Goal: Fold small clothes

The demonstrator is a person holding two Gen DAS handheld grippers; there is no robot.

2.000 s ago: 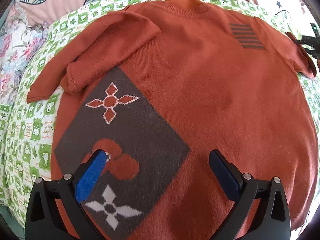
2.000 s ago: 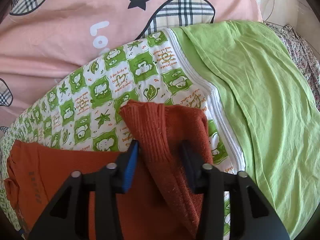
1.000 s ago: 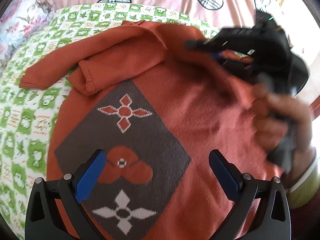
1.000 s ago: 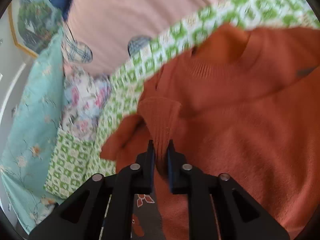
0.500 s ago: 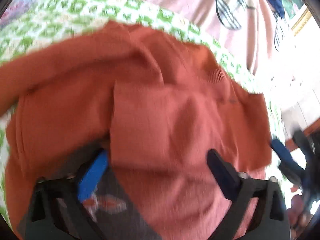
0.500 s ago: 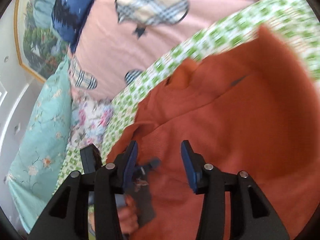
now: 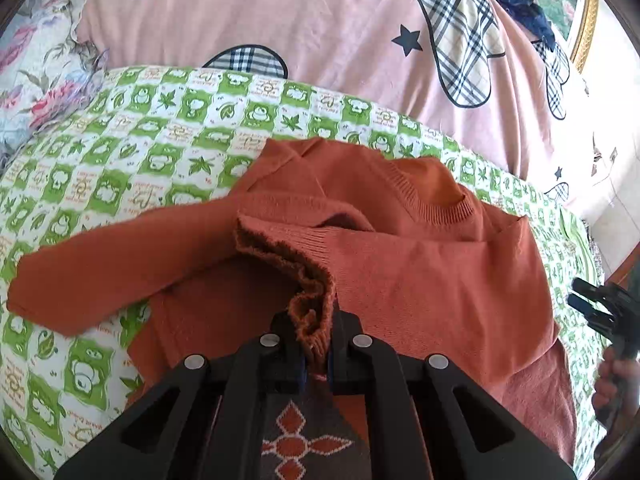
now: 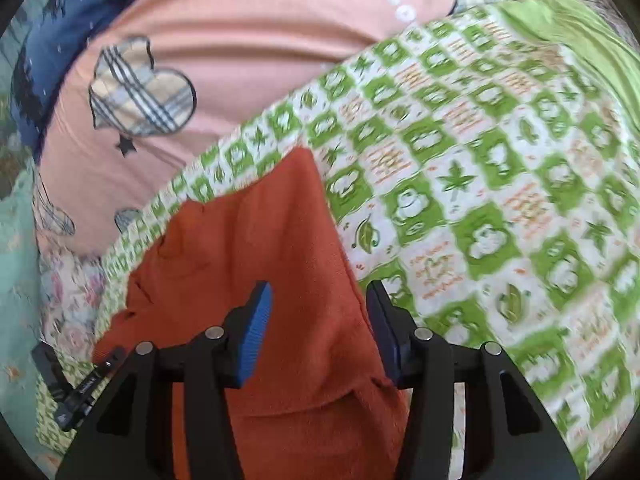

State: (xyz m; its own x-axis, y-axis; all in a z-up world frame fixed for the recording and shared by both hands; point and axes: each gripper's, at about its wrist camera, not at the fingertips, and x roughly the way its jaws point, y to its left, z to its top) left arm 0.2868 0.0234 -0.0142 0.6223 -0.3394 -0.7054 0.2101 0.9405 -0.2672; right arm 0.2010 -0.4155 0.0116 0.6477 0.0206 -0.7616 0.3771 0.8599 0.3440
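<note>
An orange knitted sweater [image 7: 420, 280] lies on a green-and-white checked blanket [image 7: 168, 128]. Its neck points away from me and both sleeves are folded across the chest. My left gripper [image 7: 316, 320] is shut on the ribbed cuff [image 7: 308, 300] of the sleeve that comes over from the right, just above the dark patterned patch [image 7: 304, 440]. In the right wrist view my right gripper [image 8: 320, 320] stands open over the sweater's folded edge [image 8: 280, 264], and its blue pads [image 8: 256, 332] press on nothing. It also shows at the right rim of the left wrist view as the right gripper [image 7: 596, 308], held by a hand [image 7: 612, 384].
A pink quilt [image 7: 320, 20] with plaid hearts and stars lies beyond the blanket. Floral bedding [image 7: 36, 80] sits at the left, and a plain green cloth [image 8: 592, 32] at the far right. A dark blue cloth [image 8: 52, 40] is at the back.
My right gripper carried a sleeve across the sweater, let it go, opened and drew off to the right. My left gripper moved up from the dark patch and shut on that sleeve's cuff.
</note>
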